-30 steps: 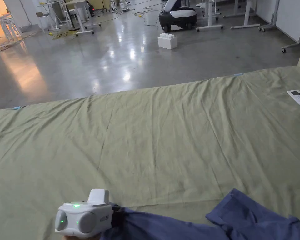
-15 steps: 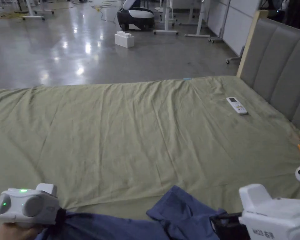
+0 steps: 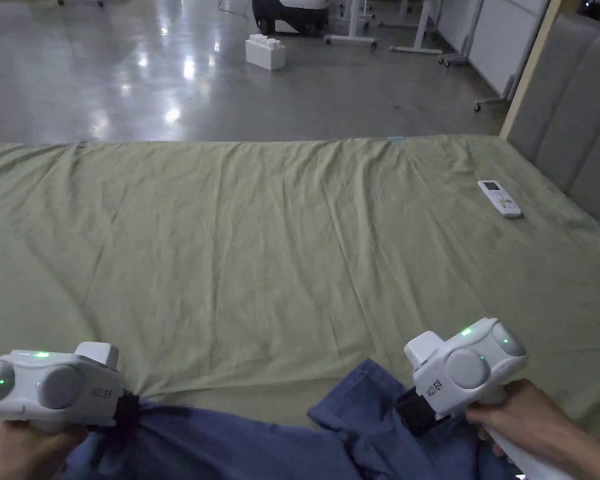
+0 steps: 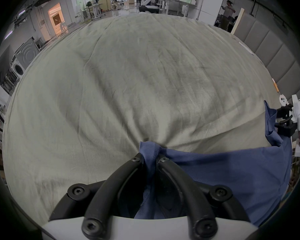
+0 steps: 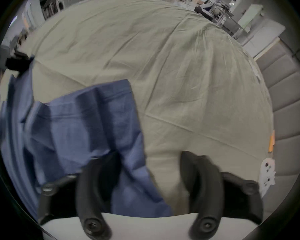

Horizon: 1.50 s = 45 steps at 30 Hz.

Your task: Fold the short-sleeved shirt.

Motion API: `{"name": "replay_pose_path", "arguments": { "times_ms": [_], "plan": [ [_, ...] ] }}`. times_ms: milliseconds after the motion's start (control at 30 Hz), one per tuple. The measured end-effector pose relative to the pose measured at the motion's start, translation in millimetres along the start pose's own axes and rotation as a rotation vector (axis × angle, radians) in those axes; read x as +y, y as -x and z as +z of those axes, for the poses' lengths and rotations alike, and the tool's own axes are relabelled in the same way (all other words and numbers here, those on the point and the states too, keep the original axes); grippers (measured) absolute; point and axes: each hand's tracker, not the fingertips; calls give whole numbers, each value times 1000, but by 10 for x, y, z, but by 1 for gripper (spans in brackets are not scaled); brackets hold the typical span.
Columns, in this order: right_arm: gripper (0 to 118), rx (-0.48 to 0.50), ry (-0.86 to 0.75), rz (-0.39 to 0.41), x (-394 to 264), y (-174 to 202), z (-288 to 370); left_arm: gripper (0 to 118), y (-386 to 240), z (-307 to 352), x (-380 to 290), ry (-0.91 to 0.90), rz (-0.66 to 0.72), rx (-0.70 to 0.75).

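Shirt bunched at near bed edge, unfolded, no fold made yet; left gripper clamped on a pinch of hem, right gripper wide, fabric over one jaw, all folds left.
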Motion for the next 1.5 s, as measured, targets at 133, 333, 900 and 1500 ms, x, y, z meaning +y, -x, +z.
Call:
{"name": "replay_pose_path", "arguments": {
  "times_ms": [133,333,900,1500],
  "plan": [
    [0,7,-51,18,-125,23,124,12,-69,70,-99,-62,-14,34],
    [0,103,-345,-216,-360,-44,1008,8,53,1096,-405,-322,59,-71],
    [0,-117,-1111,-251,-662,86,4566,8,403,4956,-801,-1027,88,-18],
    [0,-345,-1328,-250,-99,102,5752,8,567,5982,-289,-1193,77,204]
  ]
}}
